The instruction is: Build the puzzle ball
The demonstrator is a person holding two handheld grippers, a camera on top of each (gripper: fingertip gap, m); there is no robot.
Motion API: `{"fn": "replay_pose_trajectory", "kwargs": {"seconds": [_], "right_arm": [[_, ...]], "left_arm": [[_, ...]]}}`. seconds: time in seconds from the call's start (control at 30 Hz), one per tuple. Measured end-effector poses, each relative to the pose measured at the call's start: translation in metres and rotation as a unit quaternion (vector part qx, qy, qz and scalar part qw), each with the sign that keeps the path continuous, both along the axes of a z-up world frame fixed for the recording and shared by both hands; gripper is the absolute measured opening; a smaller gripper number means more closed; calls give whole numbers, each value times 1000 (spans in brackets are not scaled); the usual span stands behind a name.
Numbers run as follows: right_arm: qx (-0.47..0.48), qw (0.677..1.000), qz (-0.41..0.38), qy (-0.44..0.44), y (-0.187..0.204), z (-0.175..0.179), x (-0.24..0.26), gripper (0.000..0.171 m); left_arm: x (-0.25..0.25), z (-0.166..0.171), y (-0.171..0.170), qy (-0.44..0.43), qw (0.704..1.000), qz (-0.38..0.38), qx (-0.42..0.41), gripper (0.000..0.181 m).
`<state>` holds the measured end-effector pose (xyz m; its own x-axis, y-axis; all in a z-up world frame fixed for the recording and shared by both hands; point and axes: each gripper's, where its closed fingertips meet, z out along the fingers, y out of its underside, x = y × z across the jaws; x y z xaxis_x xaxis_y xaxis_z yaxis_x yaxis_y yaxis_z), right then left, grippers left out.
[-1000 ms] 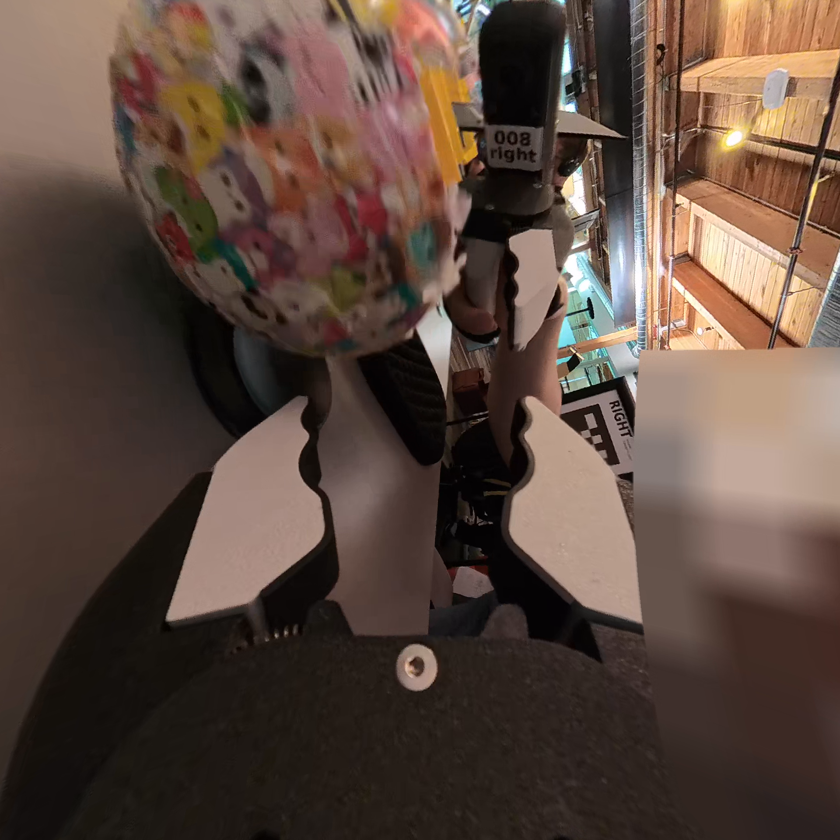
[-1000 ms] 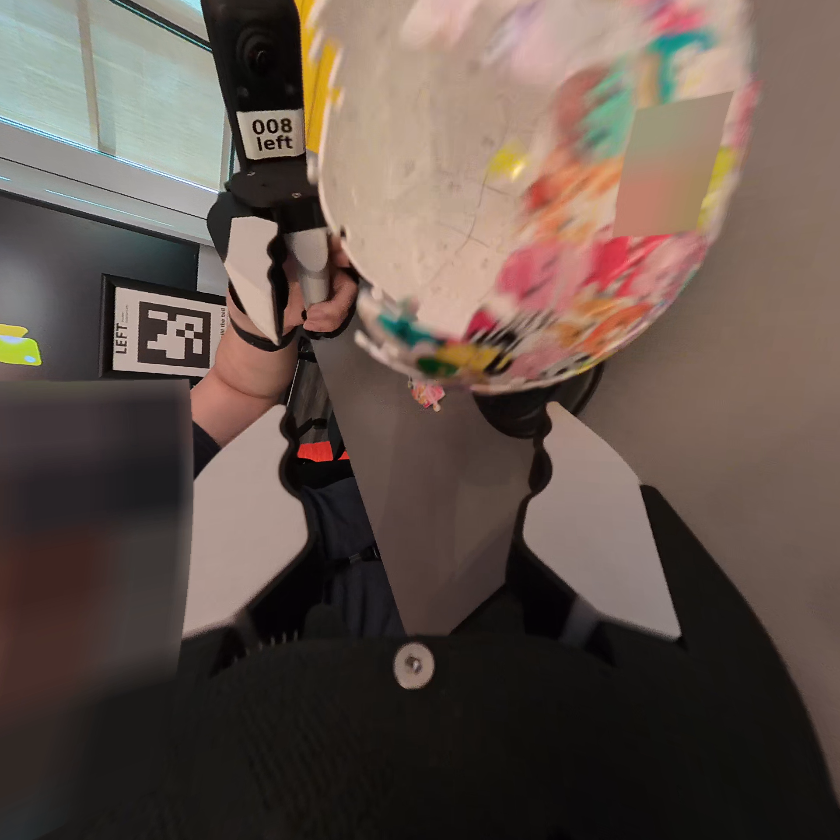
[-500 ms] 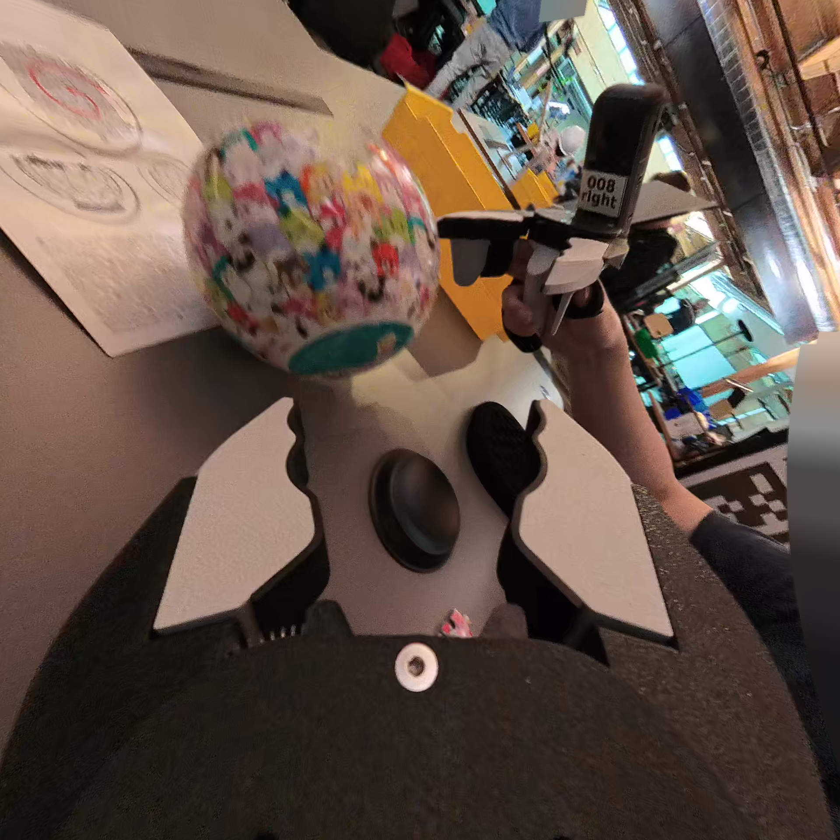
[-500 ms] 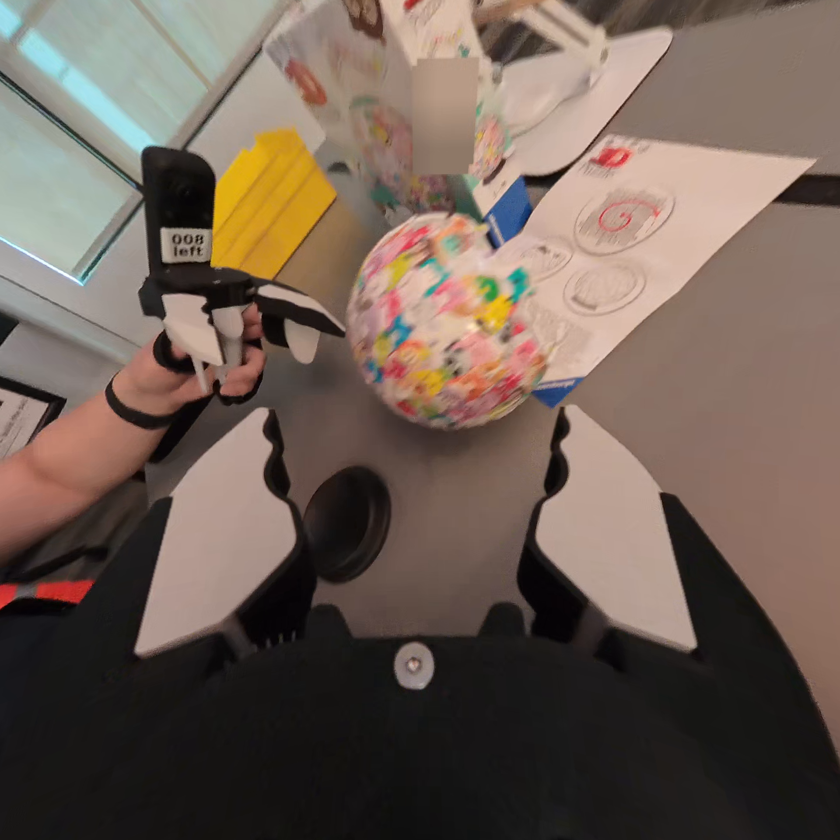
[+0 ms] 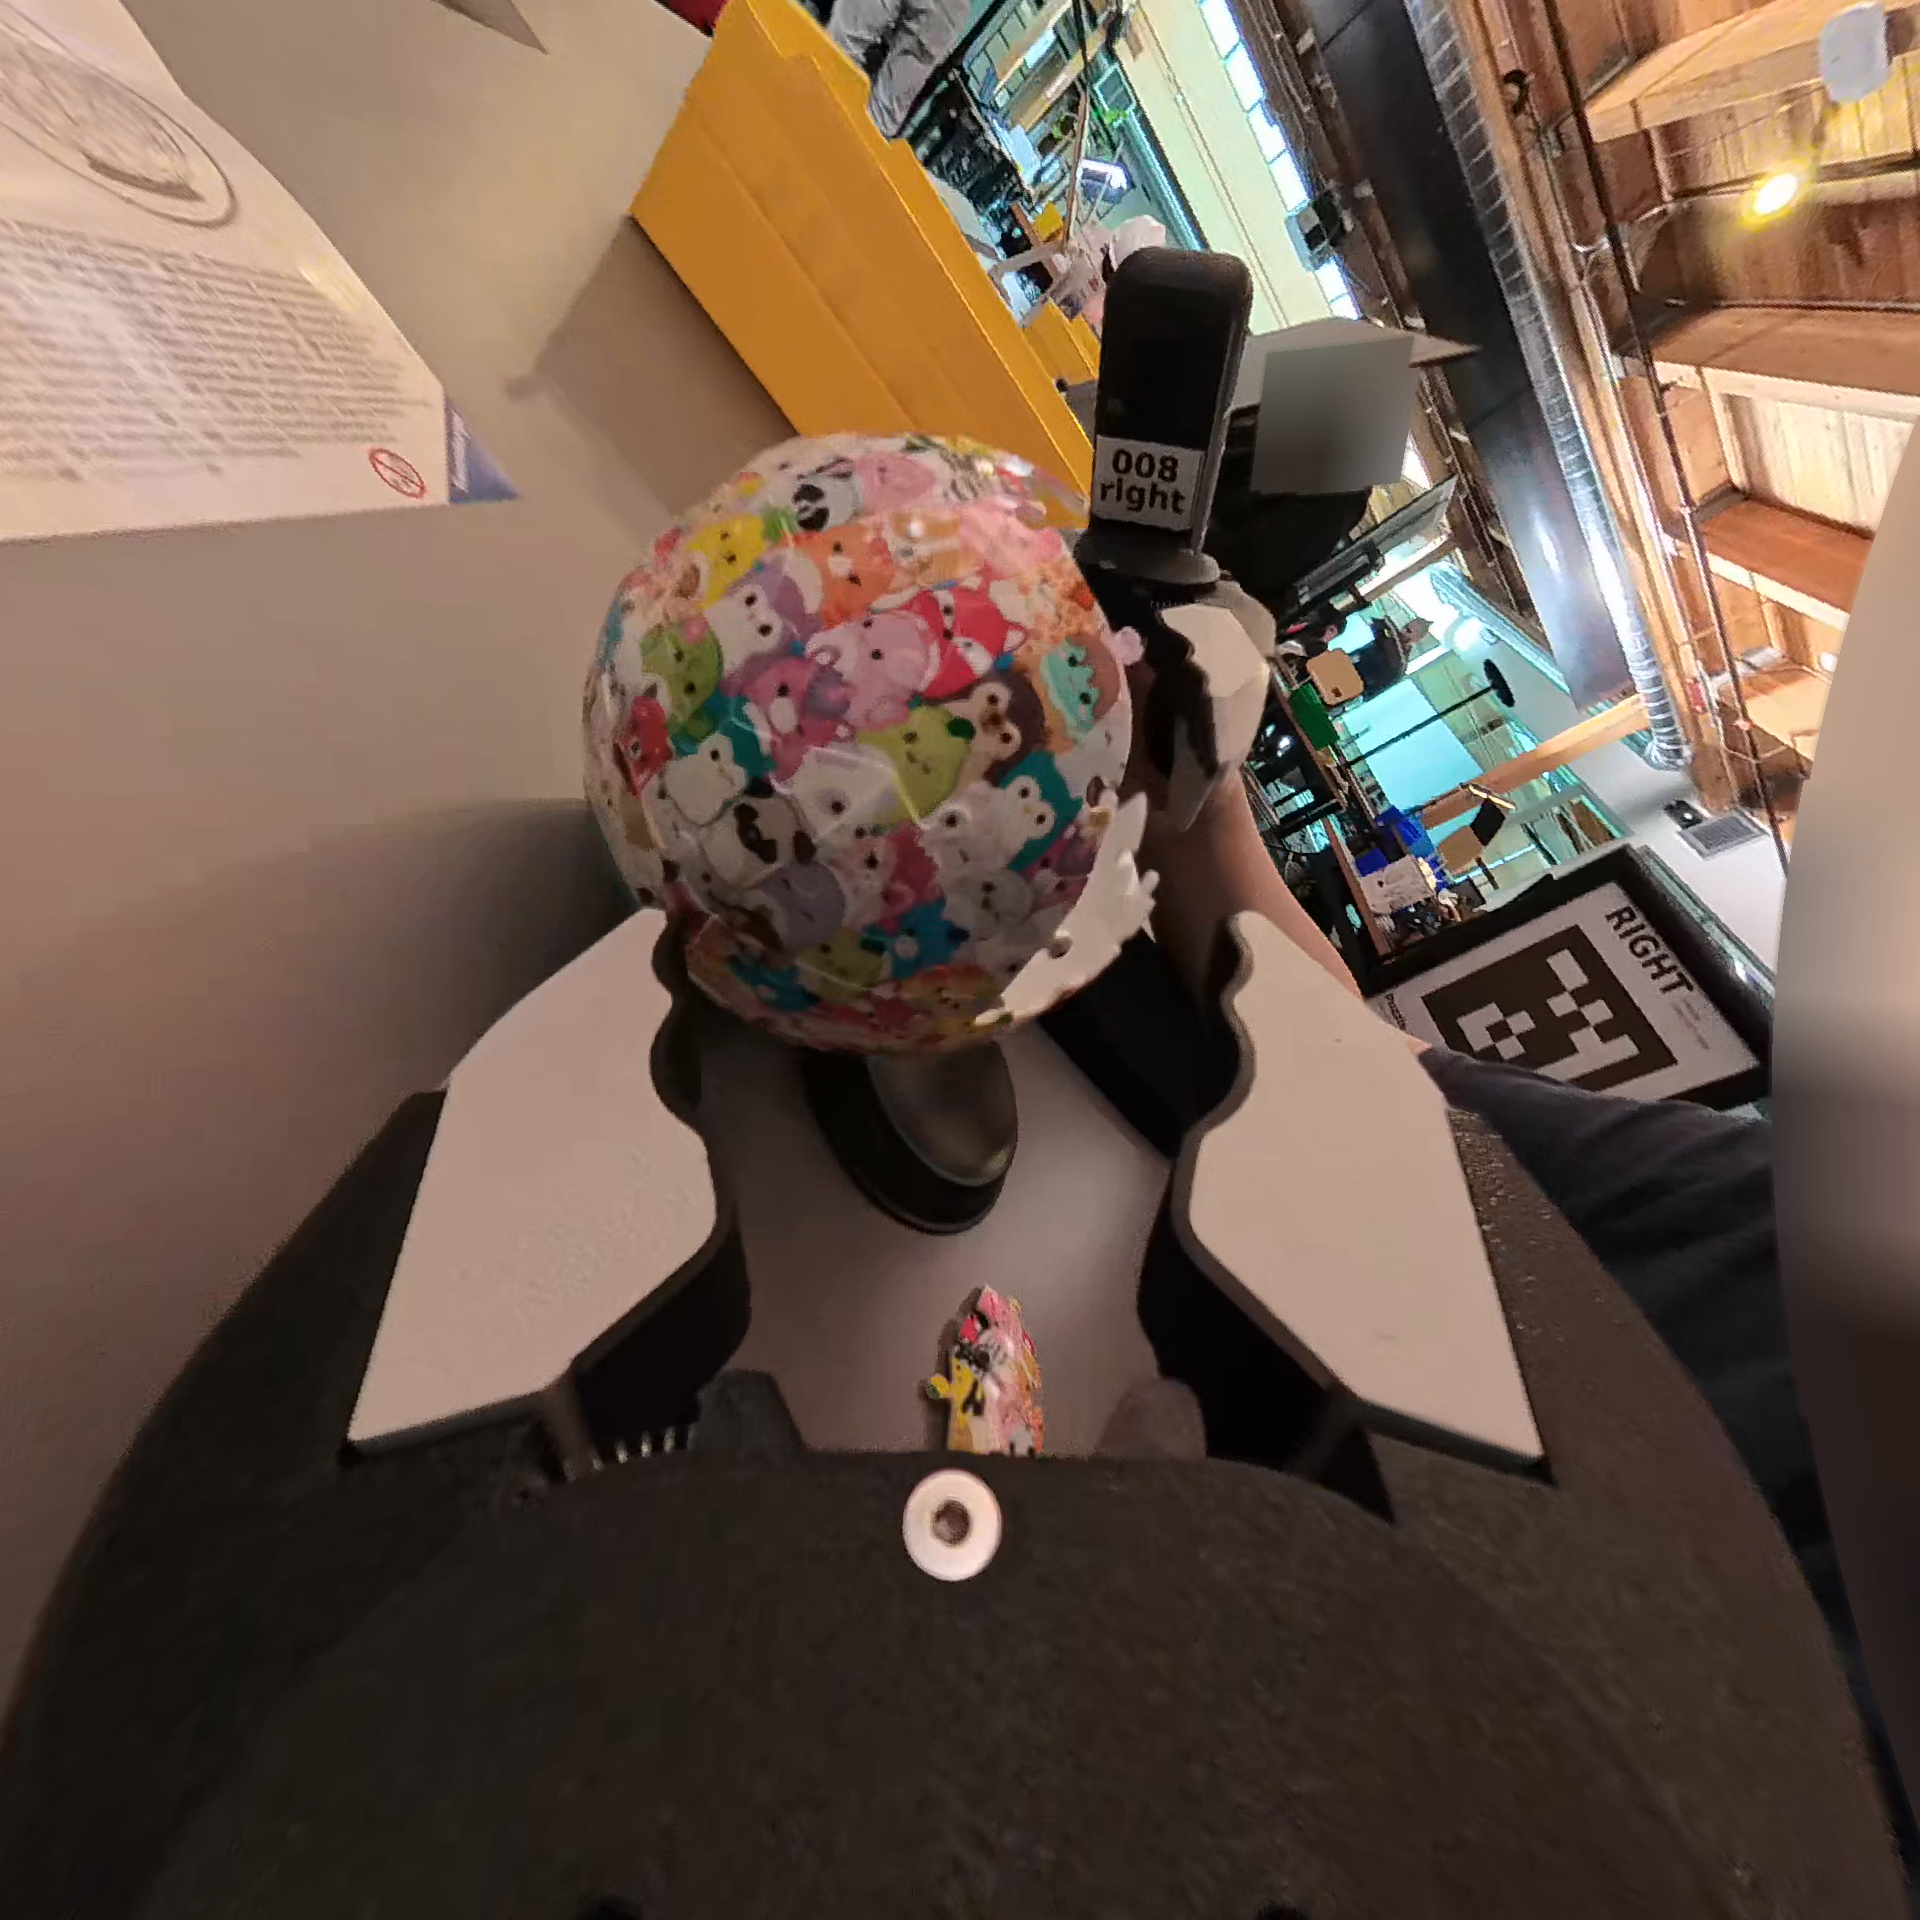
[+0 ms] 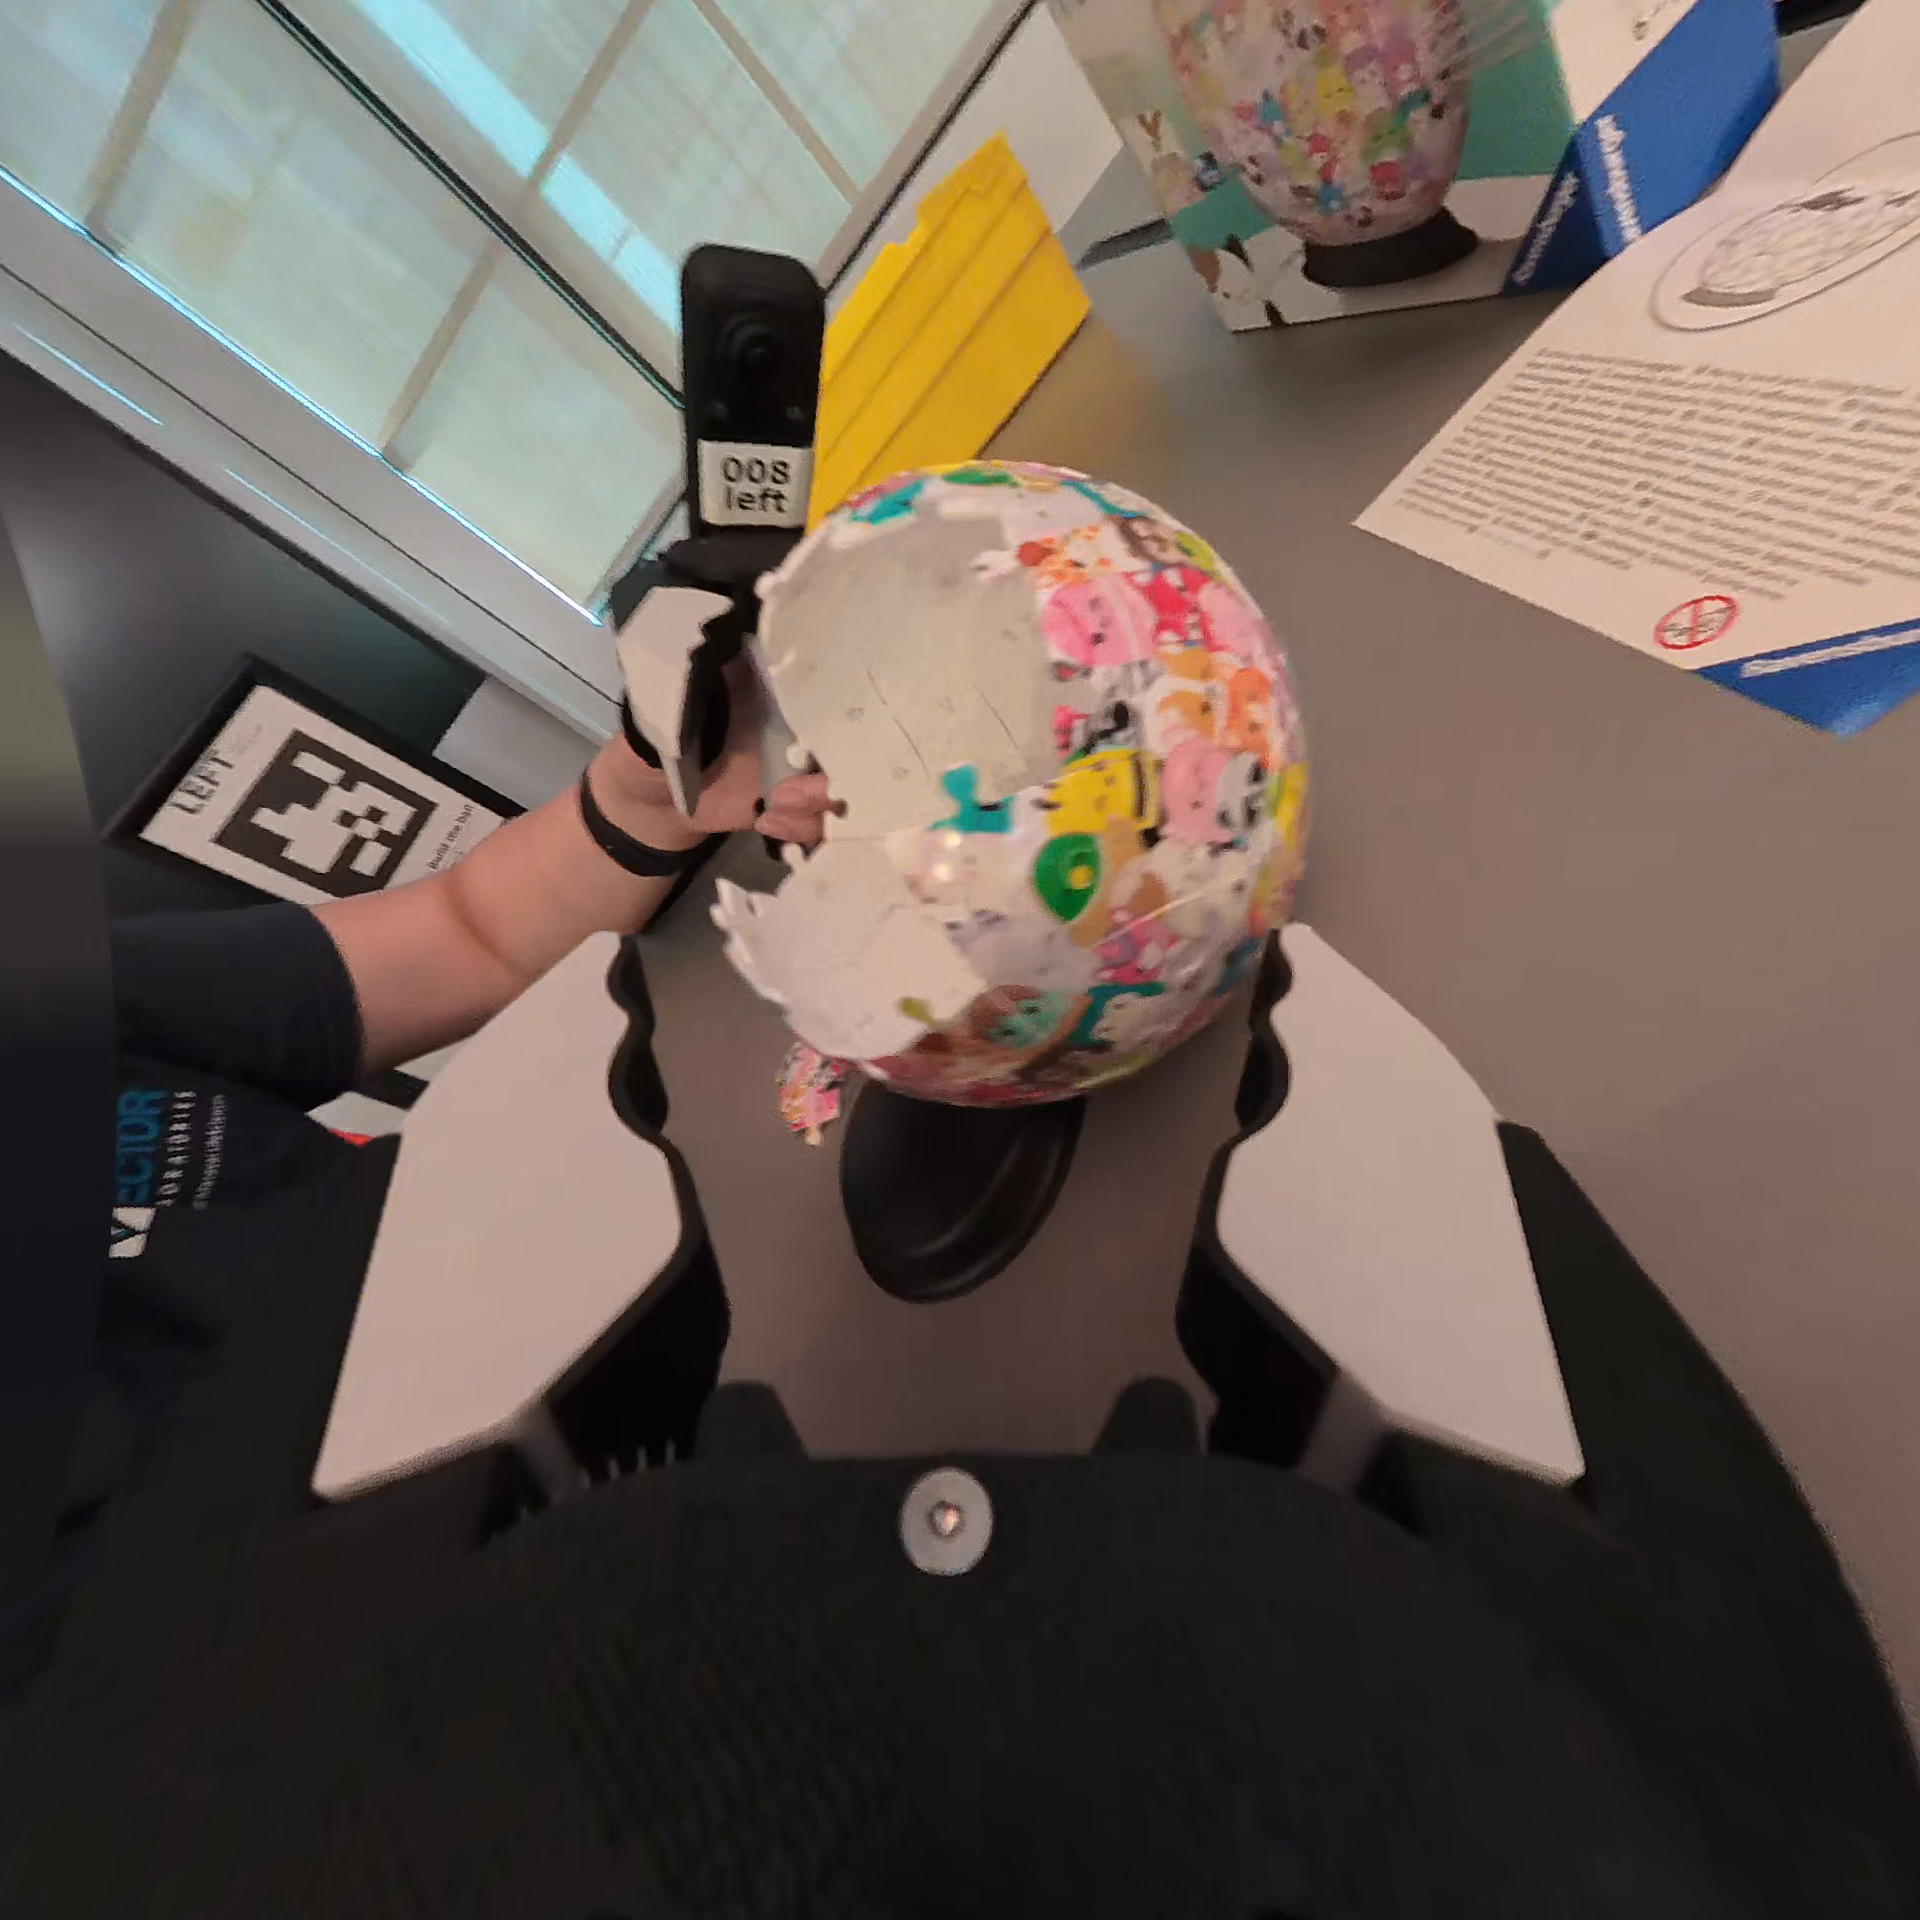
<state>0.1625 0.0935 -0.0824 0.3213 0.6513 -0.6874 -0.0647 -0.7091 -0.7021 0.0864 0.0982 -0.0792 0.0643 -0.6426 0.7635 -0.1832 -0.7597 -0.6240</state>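
Observation:
The puzzle ball [image 5: 852,748] is a colourful sphere of cartoon animals, standing over a black stand [image 5: 925,1132] on the grey table. In the right wrist view the ball [image 6: 1132,769] has a large gap that shows its white inside. My left gripper [image 5: 953,935] is open, its left fingertip at the ball's lower edge. My right gripper [image 6: 948,951] is open around the ball's underside and the stand [image 6: 956,1195]. A loose cluster of puzzle pieces [image 5: 987,1371] lies by the stand and also shows in the right wrist view [image 6: 810,1091]. I cannot tell whether the ball rests on the stand.
A yellow bin [image 6: 935,343] and the puzzle box [image 6: 1403,135] stand at the back. An instruction sheet [image 6: 1714,468] lies to the right. A framed marker card [image 6: 301,810] leans beyond the table's edge. The person's arm [image 6: 468,914] reaches in from the left.
Both views have swung round. The ball, blurred and apart from the stand half a second ago, now stands over the stand. Both grippers have stayed open.

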Motion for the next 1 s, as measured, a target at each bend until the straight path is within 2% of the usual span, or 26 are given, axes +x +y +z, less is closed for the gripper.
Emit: {"fn": "replay_pose_trajectory", "kwargs": {"seconds": [0.2, 0.57, 0.77, 1.0], "right_arm": [[3, 999, 6, 44, 1, 12, 2, 111], [33, 999, -19, 32, 1, 4, 16, 111], [87, 996, 0, 9, -6, 5, 12, 111], [95, 995, -11, -34, 3, -4, 7, 110]], "left_arm": [[0, 0, -3, -10, 1000, 0, -3, 97], [-10, 4, 1, -30, 1000, 7, -1, 93], [-22, 0, 1, -4, 999, 2, 44, 94], [-24, -10, 4, 52, 990, -4, 133, 97]]}}
